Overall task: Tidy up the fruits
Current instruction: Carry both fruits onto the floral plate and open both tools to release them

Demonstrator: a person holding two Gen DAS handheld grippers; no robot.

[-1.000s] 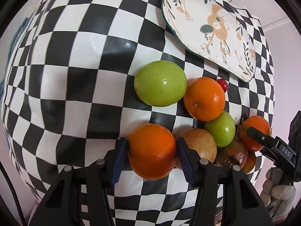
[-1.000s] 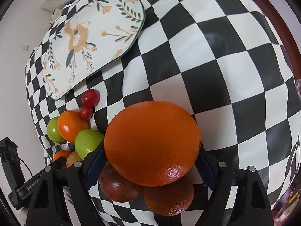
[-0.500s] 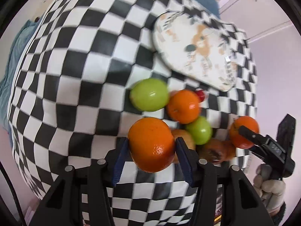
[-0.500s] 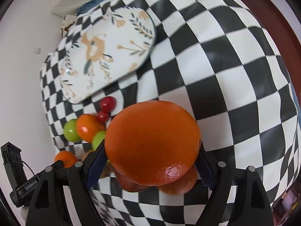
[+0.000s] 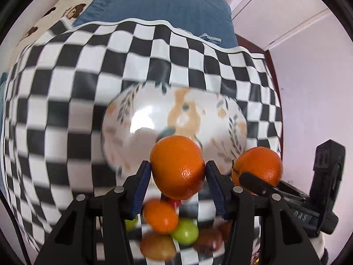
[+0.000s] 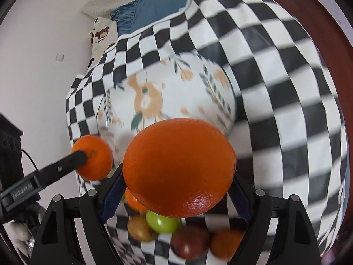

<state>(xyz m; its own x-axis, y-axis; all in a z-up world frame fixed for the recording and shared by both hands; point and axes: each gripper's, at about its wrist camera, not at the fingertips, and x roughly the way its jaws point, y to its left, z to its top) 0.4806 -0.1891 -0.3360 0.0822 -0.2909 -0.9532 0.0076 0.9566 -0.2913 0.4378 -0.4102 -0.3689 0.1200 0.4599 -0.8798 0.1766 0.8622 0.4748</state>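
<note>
My left gripper is shut on a small orange and holds it in the air, in front of a floral oval plate on the checkered cloth. My right gripper is shut on a large orange, also lifted before the plate. Each gripper shows in the other's view: the right with its orange, the left with its orange. Below lie several loose fruits: a green apple, an orange, a brownish apple.
The black-and-white checkered cloth covers the table. Behind its far edge lies blue bedding and a bear-print pillow. A wall and door frame stand at the right.
Both grippers rose from the fruit pile with their oranges and swung toward the plate. The plate now sits centred ahead, and the loose fruits dropped to the bottom of both views.
</note>
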